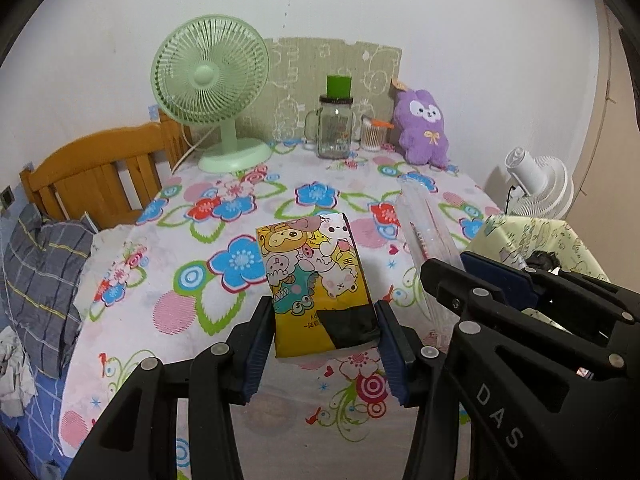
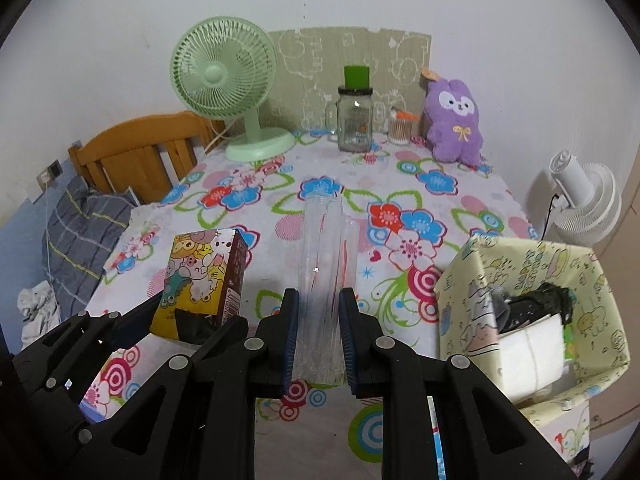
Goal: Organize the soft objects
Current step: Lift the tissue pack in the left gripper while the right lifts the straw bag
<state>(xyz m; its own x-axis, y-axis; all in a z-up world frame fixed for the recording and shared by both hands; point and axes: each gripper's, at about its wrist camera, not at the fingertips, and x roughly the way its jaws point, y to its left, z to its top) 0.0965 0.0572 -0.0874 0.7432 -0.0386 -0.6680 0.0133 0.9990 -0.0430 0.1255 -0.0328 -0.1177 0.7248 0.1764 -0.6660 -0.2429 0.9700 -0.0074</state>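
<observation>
My left gripper [image 1: 325, 328] is shut on a yellow cartoon-printed tissue pack [image 1: 316, 280], holding its near end just above the flowered tablecloth [image 1: 192, 240]; the pack also shows in the right wrist view [image 2: 202, 276]. My right gripper [image 2: 319, 320] is shut on a clear plastic pack [image 2: 326, 256] that points away from me; it shows in the left wrist view [image 1: 424, 232] too. A pale yellow paper-covered box [image 2: 532, 280] stands open at the right, holding white tissue and a dark item. A purple plush [image 2: 454, 120] sits at the back right.
A green desk fan [image 2: 224, 76], a glass jar with a green cap [image 2: 354, 120] and a cotton swab cup [image 2: 400, 130] stand along the back edge. A wooden bed frame [image 2: 136, 156] and grey bedding [image 2: 80, 232] lie left. A white fan [image 2: 588, 204] stands right.
</observation>
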